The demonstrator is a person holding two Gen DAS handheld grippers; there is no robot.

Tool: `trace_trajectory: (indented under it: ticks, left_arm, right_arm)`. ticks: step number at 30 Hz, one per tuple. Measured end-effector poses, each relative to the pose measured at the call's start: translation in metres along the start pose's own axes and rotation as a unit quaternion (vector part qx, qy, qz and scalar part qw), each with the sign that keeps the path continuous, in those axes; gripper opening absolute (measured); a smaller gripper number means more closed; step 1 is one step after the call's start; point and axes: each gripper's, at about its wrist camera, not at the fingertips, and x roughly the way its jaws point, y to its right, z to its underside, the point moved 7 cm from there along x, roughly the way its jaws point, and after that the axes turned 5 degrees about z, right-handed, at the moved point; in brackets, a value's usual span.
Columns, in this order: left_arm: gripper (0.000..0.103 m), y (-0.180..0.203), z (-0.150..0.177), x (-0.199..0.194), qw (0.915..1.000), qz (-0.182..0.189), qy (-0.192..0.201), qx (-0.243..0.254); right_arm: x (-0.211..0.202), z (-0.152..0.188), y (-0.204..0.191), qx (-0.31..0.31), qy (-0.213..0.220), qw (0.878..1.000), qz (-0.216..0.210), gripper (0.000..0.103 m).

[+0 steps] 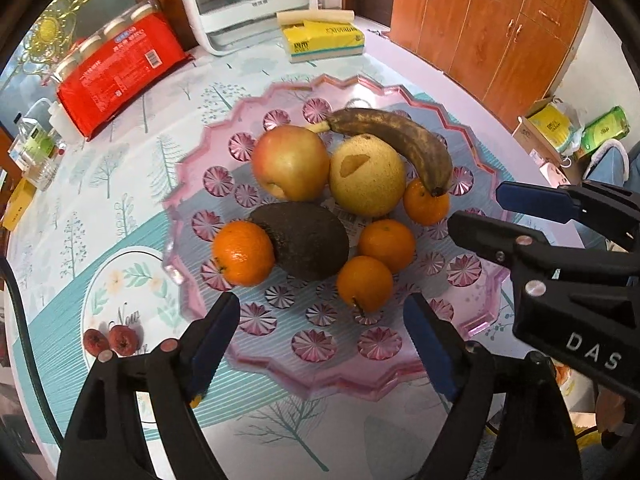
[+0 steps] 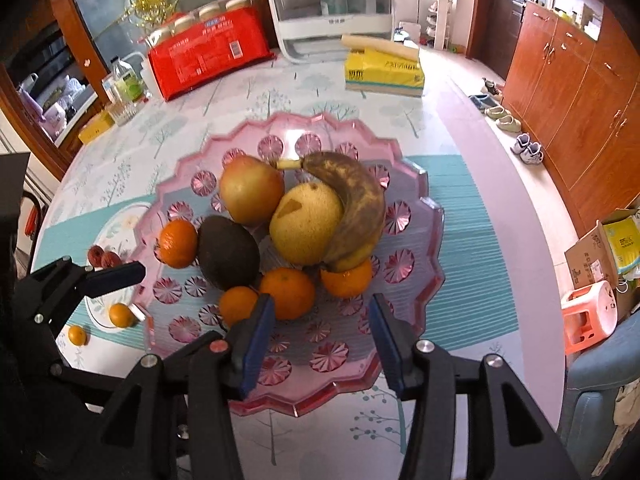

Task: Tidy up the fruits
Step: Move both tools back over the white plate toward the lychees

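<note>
A pink scalloped plate (image 1: 472, 304) (image 2: 420, 280) holds an apple (image 1: 290, 162) (image 2: 251, 190), a pear (image 1: 366, 176) (image 2: 304, 228), a brown banana (image 1: 400, 136) (image 2: 356, 204), a dark avocado (image 1: 308, 240) (image 2: 228, 252) and several oranges (image 1: 242, 254) (image 2: 288, 292). My left gripper (image 1: 320, 304) (image 2: 132, 292) hangs open over the plate's near rim with nothing between its fingers. My right gripper (image 2: 320, 300) (image 1: 476, 208) is open too, above the plate's near side, its jaws empty.
Two small red fruits (image 1: 112, 340) (image 2: 102, 258) and two small oranges (image 2: 120, 315) lie on the tablecloth left of the plate. A red package (image 1: 116, 72), a yellow tissue pack (image 1: 324, 38) and bottles (image 1: 36, 148) stand at the back. The table edge curves on the right.
</note>
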Motion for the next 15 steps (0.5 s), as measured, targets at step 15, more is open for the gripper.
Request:
trace_trajectory:
  ticks: [15]
  left_arm:
    - [0.091,-0.028,0.013,-0.035,0.9990,-0.021,0.033,-0.020]
  right_arm:
    - [-0.019,0.001,-0.021,-0.001,0.021,1.000,0.008,0.049]
